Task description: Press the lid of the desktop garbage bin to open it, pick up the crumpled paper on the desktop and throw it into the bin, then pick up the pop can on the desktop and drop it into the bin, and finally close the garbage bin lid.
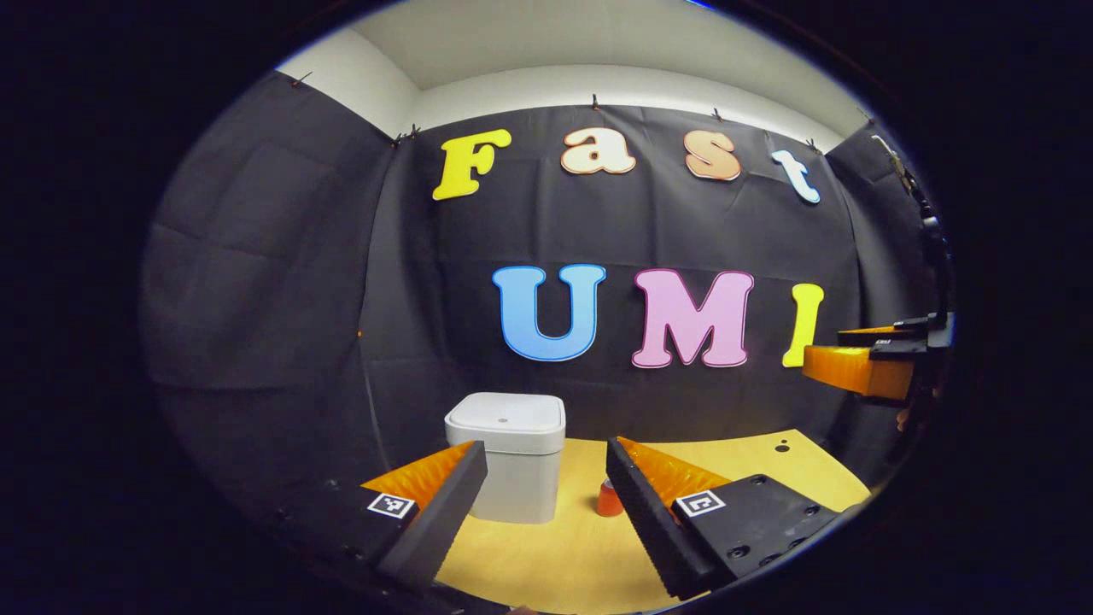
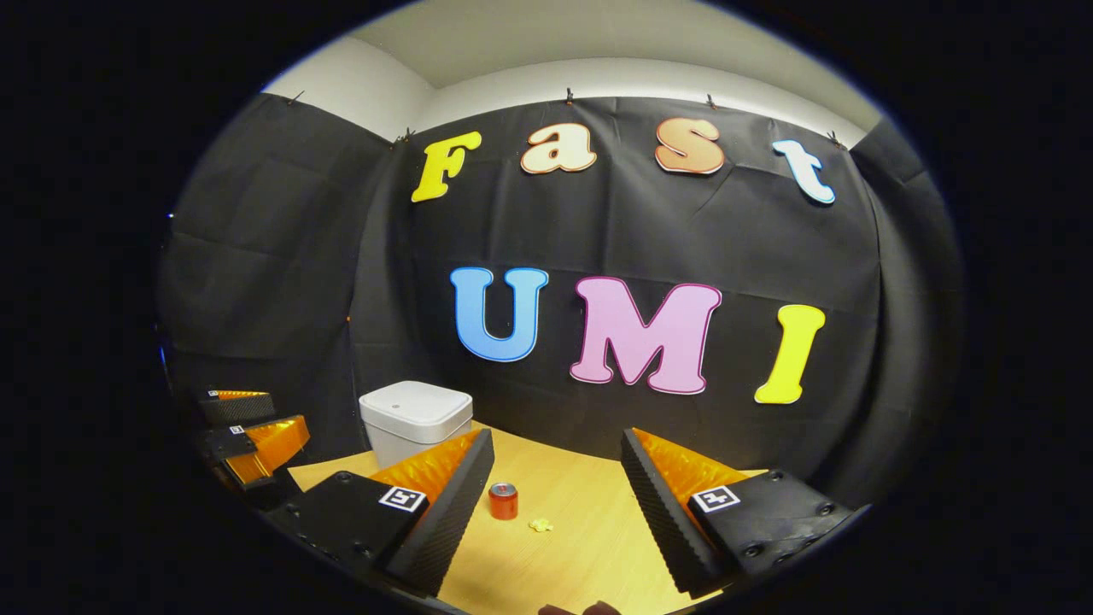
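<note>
Bin (image 2: 416, 420) lid closed, can (image 2: 503, 500) and paper (image 2: 540, 524) on desk (image 2: 581, 547) (nothing done yet); my left hand-held gripper (image 1: 546, 504) and right hand-held gripper (image 2: 557, 504) gape wide, empty.

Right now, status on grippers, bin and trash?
Left gripper open, right gripper open, both empty. Bin lid down. Can upright, crumpled paper beside it on the table. Nothing blocking.

a recording booth: black cloth wall (image 2: 282, 282) (clipped up along its top edge) behind a wooden desktop (image 2: 581, 530).
</note>
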{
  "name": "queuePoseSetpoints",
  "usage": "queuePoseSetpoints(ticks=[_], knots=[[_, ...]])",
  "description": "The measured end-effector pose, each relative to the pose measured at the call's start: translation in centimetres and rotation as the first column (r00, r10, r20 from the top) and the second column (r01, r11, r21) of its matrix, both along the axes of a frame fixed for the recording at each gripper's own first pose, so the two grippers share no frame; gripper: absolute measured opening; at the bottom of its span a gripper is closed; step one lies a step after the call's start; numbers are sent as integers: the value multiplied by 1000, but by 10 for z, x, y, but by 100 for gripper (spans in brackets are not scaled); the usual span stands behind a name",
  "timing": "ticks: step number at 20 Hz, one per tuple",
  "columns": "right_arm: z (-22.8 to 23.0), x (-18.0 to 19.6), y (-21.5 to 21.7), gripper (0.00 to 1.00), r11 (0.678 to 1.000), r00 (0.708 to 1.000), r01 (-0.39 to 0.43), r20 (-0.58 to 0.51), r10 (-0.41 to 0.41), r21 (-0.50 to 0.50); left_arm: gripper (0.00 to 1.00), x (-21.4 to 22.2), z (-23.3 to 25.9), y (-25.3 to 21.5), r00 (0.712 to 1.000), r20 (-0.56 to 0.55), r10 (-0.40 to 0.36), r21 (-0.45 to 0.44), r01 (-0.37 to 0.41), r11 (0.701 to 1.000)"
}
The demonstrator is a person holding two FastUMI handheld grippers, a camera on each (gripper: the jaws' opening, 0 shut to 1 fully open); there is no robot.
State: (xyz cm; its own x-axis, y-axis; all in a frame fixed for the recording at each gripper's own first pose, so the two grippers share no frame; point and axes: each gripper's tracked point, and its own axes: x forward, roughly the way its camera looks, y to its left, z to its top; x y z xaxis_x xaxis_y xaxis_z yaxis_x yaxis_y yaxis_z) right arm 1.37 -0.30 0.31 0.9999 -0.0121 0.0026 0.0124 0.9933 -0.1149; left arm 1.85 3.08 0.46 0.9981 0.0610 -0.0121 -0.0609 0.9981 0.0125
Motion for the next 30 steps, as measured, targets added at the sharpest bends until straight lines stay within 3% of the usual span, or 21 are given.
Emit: queuePoseSetpoints(ticks=[5,12,14,16,17,23,26,29,30], knots=[[0,-10,-12,96,999,999,45,-7,-45,-9,95,17,11,7,999,23,-36,20,35,999],[4,-34,-29,96,989,990,140,5,-140,-43,78,34,29,8,993,52,-108,74,104,992],[5,-42,-33,96,984,985,171,8,-171,-43,67,40,29,-13,970,30,-242,59,240,969],[5,-49,-38,96,978,979,206,10,-205,-43,20,47,33,-15,951,8,-309,50,308,950],[6,-54,-41,96,973,974,228,14,-227,-46,7,54,37,-13,945,0,-326,50,326,944],[4,-67,-48,96,952,954,299,11,-299,-61,5,120,39,37,951,-79,-298,36,301,953],[3,-69,-50,96,946,948,317,7,-317,-65,6,161,26,38,926,-145,-348,-72,341,937],[-3,-65,-57,96,945,947,321,-7,-322,-59,6,203,15,50,927,-193,-322,-40,320,947],[-8,-62,-58,96,945,946,322,-20,-324,-55,5,217,4,49,914,-243,-324,-35,326,945]])
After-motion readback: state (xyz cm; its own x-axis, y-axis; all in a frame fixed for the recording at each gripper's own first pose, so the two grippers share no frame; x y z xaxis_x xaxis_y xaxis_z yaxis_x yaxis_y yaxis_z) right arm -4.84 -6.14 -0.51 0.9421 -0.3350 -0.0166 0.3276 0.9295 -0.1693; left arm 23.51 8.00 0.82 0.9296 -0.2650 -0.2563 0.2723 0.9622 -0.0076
